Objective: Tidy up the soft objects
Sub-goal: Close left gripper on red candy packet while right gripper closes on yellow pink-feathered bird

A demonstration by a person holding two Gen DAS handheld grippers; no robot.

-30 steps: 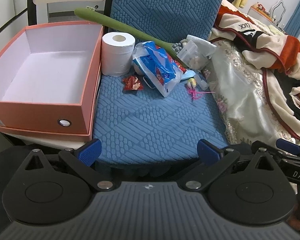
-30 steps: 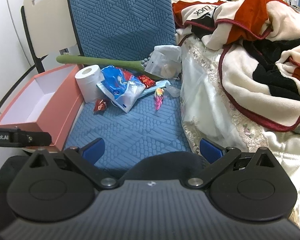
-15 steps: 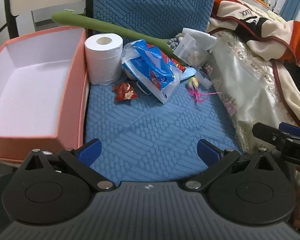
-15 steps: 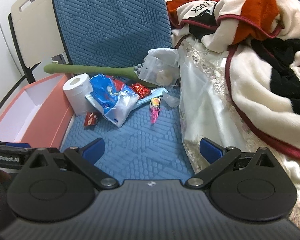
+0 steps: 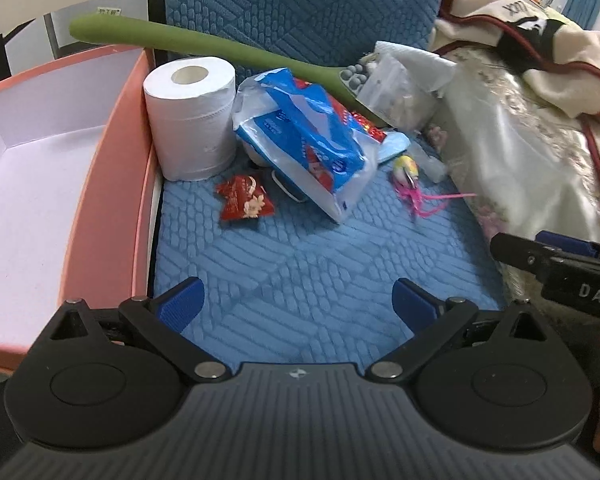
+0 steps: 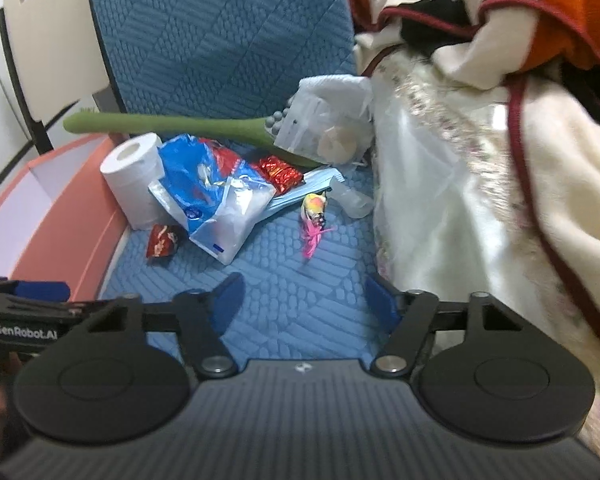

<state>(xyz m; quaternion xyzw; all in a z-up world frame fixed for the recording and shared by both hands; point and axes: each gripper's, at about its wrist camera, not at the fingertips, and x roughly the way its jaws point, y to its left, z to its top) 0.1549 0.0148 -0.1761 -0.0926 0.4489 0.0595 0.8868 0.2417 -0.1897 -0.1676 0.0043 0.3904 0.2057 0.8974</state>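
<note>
A pile lies on the blue chair seat (image 5: 300, 264): a white toilet roll (image 5: 190, 118), a blue and white tissue pack (image 5: 312, 148), a red snack packet (image 5: 244, 202), a pink-tailed small toy (image 5: 410, 178), a clear bag (image 5: 396, 92) and a long green stick (image 5: 188, 42). My left gripper (image 5: 298, 304) is open and empty over the seat's front. My right gripper (image 6: 304, 300) is open, jaws partly narrowed, empty, short of the toy (image 6: 314, 216). The roll (image 6: 134, 178) and pack (image 6: 216, 204) show there too.
An empty orange box (image 5: 112, 184) with a white inside stands left of the seat, against the roll. Blankets and a cream cloth (image 5: 520, 128) are heaped on the right, also in the right wrist view (image 6: 480, 168). The chair back (image 6: 220, 32) rises behind the pile.
Both grippers have moved forward over the seat toward the pile. The right gripper's jaws have narrowed somewhat. Nothing was taken hold of.
</note>
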